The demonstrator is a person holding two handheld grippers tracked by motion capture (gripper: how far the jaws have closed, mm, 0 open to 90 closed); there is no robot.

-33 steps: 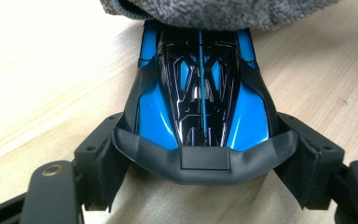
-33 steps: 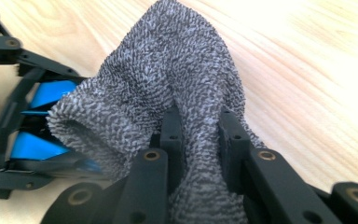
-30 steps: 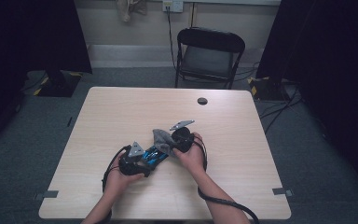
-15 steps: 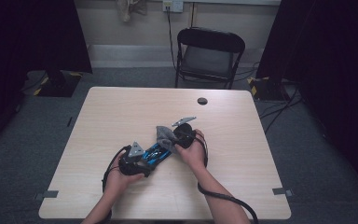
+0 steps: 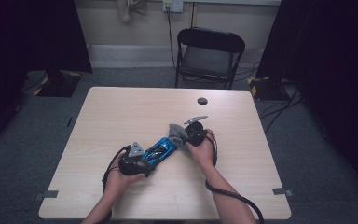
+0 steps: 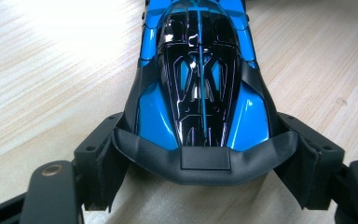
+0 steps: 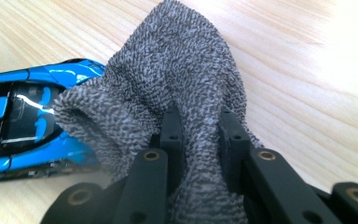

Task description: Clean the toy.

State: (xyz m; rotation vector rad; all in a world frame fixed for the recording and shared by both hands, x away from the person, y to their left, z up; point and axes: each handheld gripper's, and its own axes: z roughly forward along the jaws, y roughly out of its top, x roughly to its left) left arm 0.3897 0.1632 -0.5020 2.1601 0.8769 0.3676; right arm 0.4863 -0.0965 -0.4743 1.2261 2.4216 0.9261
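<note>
A blue and black toy car (image 5: 161,150) lies on the wooden table (image 5: 121,112), pointing up and right. My left gripper (image 5: 142,161) is shut on the car (image 6: 200,93) at its rear, with the pads (image 6: 103,158) pressed against both sides by the black spoiler. My right gripper (image 5: 186,137) is shut on a grey terry cloth (image 5: 177,133). The cloth (image 7: 168,93) bunches between its black fingers (image 7: 172,130) and drapes over the front end of the car (image 7: 23,126).
A small black round object (image 5: 202,101) lies near the table's far edge. A black folding chair (image 5: 209,56) stands behind the table. Cables (image 5: 233,196) trail from both grippers toward the front edge.
My right gripper has moved left and slightly down with the cloth, onto the car's front end. The left gripper and the car have stayed put.
</note>
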